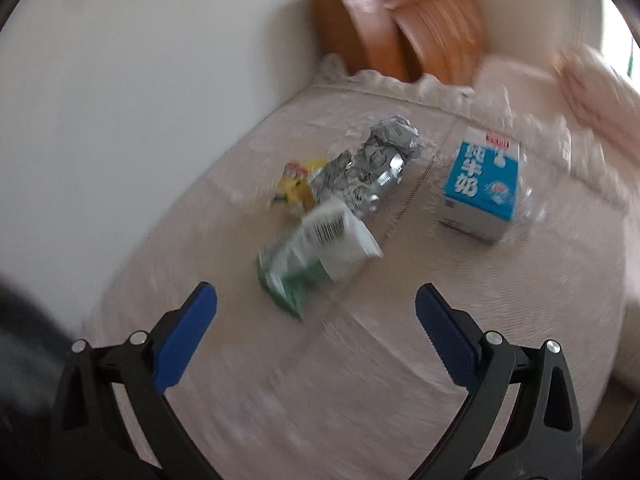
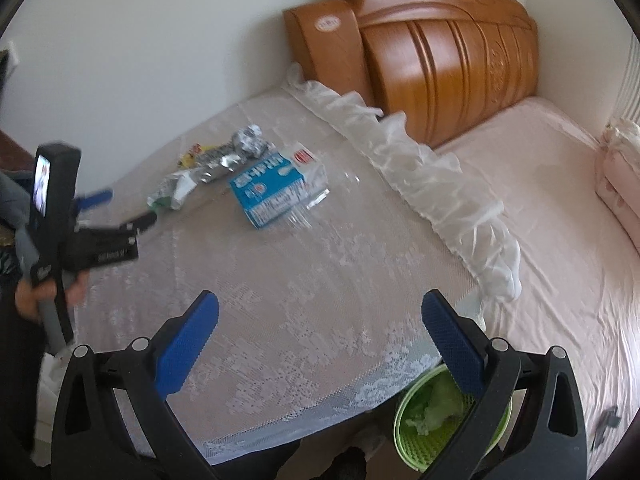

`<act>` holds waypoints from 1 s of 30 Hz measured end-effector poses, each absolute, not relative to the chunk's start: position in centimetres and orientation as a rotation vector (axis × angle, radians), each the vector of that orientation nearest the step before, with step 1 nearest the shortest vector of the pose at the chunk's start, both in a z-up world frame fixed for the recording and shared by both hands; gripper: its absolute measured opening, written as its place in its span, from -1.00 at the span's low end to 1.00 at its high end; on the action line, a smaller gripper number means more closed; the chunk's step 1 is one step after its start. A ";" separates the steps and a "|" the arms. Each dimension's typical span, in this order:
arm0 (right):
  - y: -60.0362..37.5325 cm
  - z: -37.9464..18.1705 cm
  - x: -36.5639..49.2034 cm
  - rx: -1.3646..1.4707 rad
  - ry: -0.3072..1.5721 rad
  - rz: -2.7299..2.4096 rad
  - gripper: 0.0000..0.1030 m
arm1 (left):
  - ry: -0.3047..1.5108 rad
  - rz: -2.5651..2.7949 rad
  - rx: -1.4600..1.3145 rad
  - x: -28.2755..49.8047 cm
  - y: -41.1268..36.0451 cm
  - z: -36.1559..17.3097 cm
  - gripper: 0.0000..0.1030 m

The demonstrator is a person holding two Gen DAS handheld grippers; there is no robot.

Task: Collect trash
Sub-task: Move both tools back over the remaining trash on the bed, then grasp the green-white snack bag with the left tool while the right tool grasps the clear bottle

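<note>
A carved wooden headboard (image 2: 432,64) stands in the upper middle against a pale wall (image 2: 160,40). A pink bed sheet (image 2: 560,200) fills the right, a white ruffled cloth (image 2: 420,168) crossing diagonally beside it.

The left gripper (image 1: 316,304) hangs wide apart just short of a green-and-white wrapper (image 1: 316,254) on the lace cloth (image 1: 360,380).

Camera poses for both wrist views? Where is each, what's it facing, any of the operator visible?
Left wrist: low over the lace-covered table, facing the green-white wrapper, foil wad and milk carton; only its open fingers show.
Right wrist: higher, farther back, facing the headboard; green bin below; left gripper and hand at left.
Shared: table, trash, headboard.
</note>
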State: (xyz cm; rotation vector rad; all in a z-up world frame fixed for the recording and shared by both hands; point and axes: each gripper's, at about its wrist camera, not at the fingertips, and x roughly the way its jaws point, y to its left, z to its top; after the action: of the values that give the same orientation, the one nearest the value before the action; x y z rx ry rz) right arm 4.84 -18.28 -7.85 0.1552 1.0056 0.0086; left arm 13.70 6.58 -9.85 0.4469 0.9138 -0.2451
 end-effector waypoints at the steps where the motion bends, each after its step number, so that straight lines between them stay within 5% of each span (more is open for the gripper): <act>1: -18.2 -8.2 4.8 0.159 1.019 -0.007 0.96 | 0.914 -0.283 0.467 14.3 6.7 -10.0 0.85; 10: -17.0 -9.7 5.0 0.196 1.093 -0.105 0.96 | 0.958 -0.600 0.693 19.1 6.4 -13.3 0.85; 18: -16.0 -10.3 4.9 0.231 1.126 -0.163 0.96 | 0.987 -0.636 0.660 20.6 6.1 -15.6 0.21; 30: -15.8 -10.9 9.7 0.313 1.088 -0.183 0.96 | 1.002 -0.509 0.370 18.4 8.2 -14.3 0.08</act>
State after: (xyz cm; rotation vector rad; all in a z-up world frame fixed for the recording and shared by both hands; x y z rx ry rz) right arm 9.67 -15.75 -10.89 0.3133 1.0876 -0.1826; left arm 18.41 8.20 -14.29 0.3703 1.0019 -0.5093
